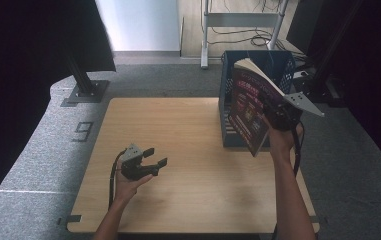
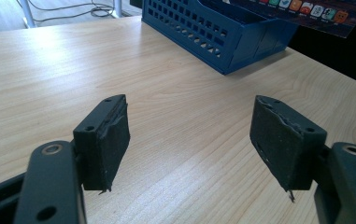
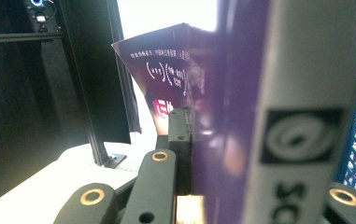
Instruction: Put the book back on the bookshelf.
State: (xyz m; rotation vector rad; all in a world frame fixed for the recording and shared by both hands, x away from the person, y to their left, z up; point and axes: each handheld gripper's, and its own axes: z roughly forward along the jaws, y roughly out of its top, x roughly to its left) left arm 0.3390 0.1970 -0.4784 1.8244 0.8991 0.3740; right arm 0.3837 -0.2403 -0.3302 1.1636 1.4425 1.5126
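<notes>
Between the right gripper's clenched jaws stands a purple book, above the blue crate; left gripper hangs released.

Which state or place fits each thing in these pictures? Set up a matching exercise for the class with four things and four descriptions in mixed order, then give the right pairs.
Things:
1. left hand-held gripper
2. right hand-held gripper
3. book
4. crate

Descriptions:
A. blue, standing on the table at its far right edge
B. purple cover, lifted off the table in front of the crate
C. jaws apart, nothing between them
D. jaws clamped on the book

Pairs: 1-C, 2-D, 3-B, 4-A
</notes>
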